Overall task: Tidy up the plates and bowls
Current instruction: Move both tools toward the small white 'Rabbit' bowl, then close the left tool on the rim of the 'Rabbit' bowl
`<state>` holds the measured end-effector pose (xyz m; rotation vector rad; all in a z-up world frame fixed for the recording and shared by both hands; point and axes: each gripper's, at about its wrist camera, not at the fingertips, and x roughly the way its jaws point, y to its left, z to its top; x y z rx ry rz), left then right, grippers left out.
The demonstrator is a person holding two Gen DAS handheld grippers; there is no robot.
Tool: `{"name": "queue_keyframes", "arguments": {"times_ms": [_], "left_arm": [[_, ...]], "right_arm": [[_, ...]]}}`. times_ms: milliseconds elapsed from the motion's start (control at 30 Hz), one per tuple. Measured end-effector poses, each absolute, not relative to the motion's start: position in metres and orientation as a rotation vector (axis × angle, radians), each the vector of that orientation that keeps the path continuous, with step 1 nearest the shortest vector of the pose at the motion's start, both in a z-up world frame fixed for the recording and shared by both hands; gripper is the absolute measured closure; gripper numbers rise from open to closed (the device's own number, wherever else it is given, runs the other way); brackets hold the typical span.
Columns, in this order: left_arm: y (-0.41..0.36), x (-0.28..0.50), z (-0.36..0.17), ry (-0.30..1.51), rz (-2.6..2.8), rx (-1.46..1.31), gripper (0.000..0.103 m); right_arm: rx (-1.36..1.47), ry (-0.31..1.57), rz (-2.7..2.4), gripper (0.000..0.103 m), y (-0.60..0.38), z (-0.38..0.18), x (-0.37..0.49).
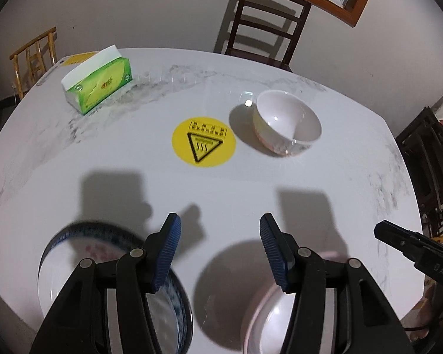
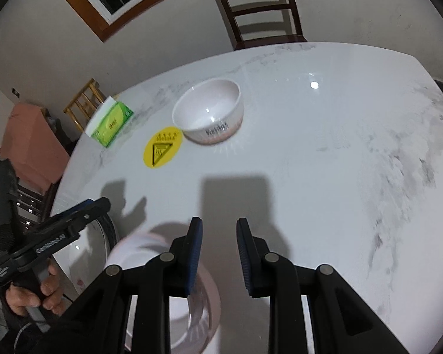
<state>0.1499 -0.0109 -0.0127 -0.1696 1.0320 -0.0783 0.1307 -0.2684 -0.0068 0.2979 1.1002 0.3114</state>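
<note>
A white bowl (image 1: 286,124) (image 2: 209,112) stands upright at the far side of the marble table (image 1: 118,162) (image 2: 325,162). Near the front edge lie a blue-rimmed plate (image 1: 62,262) (image 2: 85,253) and, to its right, a second white bowl with a pink rim (image 1: 262,321) (image 2: 162,292). My left gripper (image 1: 220,236) (image 2: 99,206) hovers open between plate and bowl, with only bare table in its gap. My right gripper (image 2: 218,236) (image 1: 382,231) hangs just right of the near bowl, open by a narrow gap, with nothing between the pads.
A round yellow warning sticker (image 1: 203,141) (image 2: 162,147) lies mid-table. A green tissue box (image 1: 97,85) (image 2: 112,124) sits at the far left. A dark wooden chair (image 1: 265,29) (image 2: 262,8) stands behind the table. A hand (image 2: 35,292) grips the left tool.
</note>
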Motion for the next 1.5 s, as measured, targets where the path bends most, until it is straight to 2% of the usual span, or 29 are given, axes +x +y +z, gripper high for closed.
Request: {"name": "queue_keyframes", "arguments": {"times_ms": [367, 733, 1067, 1233, 1300, 1433, 1467, 1500], "left_arm": [[-0.016, 0.216, -0.015, 1.022, -0.187, -0.262, 0.051], [-0.03, 0.287, -0.029, 1.099, -0.188, -0.341, 0.052], [-0.041, 0.32, -0.053, 1.146, -0.158, -0.334, 0.053], [-0.046, 0.327, -0.065, 1.178, -0.157, -0.336, 0.063], [-0.046, 0.328, -0.071, 1.192, -0.156, -0.342, 0.074], [-0.045, 0.326, -0.077, 1.204, -0.173, -0.373, 0.081], [-0.046, 0.325, -0.076, 1.202, -0.187, -0.381, 0.087], [-0.048, 0.324, -0.076, 1.205, -0.193, -0.377, 0.088]], "right_arm": [[0.35, 1.035, 0.319, 0.079, -0.28, -0.007, 0.201], [0.332, 1.077, 0.304, 0.079, -0.273, -0.018, 0.267], [0.312, 1.145, 0.282, 0.079, -0.251, -0.043, 0.317], [0.294, 1.175, 0.273, 0.079, -0.243, -0.057, 0.322], [0.291, 1.183, 0.268, 0.079, -0.241, -0.061, 0.324], [0.308, 1.191, 0.272, 0.081, -0.239, -0.068, 0.324], [0.312, 1.196, 0.28, 0.083, -0.238, -0.07, 0.323], [0.308, 1.197, 0.279, 0.083, -0.237, -0.07, 0.323]]}}
